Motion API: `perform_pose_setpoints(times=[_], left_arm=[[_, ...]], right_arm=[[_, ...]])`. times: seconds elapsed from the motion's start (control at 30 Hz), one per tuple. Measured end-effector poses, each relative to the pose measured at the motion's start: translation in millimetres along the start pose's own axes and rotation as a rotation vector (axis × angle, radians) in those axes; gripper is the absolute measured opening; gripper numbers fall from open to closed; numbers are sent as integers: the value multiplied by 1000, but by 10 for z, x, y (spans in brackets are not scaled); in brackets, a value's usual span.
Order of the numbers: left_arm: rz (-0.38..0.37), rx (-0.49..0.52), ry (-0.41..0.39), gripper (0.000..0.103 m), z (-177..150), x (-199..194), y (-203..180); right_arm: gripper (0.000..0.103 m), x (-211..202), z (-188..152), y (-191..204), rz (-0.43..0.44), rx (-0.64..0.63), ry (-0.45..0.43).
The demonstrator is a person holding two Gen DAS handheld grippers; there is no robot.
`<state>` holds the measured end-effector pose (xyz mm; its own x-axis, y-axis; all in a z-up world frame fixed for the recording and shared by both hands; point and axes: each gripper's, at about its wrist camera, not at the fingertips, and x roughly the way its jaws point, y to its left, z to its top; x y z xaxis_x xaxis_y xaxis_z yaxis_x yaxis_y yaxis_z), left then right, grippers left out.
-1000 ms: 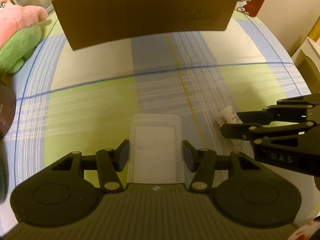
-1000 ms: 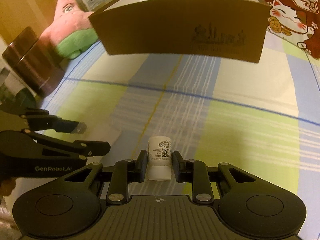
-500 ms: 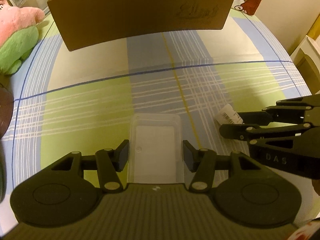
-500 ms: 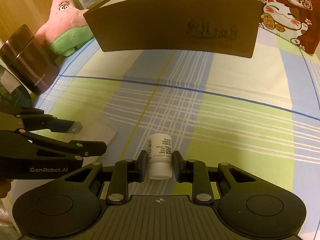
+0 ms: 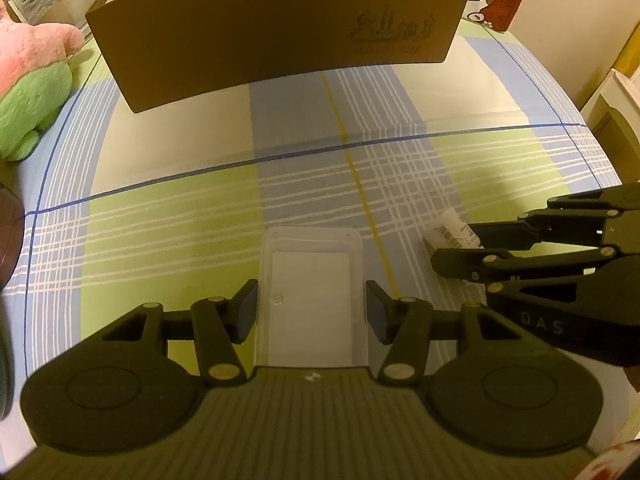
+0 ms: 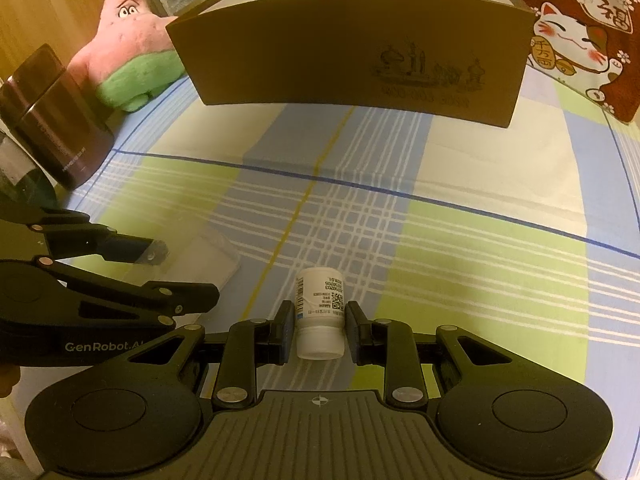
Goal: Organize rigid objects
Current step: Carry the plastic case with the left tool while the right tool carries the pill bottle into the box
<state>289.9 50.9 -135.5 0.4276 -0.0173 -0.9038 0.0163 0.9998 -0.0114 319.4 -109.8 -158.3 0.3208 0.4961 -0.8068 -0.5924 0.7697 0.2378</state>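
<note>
— What have the fingers got?
— Left gripper point(image 5: 311, 311) pinches a clear plastic case point(image 5: 312, 292), long axis pointing at the brown box point(image 5: 276, 28). Right gripper point(image 6: 319, 332) pinches a white bottle point(image 6: 320, 312).
— And the box?
— Straight ahead of both, well apart, open-topped; probably where they go.

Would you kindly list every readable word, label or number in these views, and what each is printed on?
"GenRobot.AI": side of the left gripper.
"DAS": side of the right gripper.
White bottle: label with QR code, text too small.
Brown box: line beneath drawing, blurred.
Dark canister: lettering unreadable.
Red cat cloth: Chinese characters, not reliably legible.
</note>
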Motion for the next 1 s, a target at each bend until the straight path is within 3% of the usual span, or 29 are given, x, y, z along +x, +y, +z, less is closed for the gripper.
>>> perform_pose_setpoints(times=[0.57,1.0], left_arm=[[-5,-16,-53,53,115,-185,62],[9,-35,-166,53,551,-598,246]], right_arm=[[27,-206,102,-4,31,34,-59],[27,-521,580,-17,72,32,-185]])
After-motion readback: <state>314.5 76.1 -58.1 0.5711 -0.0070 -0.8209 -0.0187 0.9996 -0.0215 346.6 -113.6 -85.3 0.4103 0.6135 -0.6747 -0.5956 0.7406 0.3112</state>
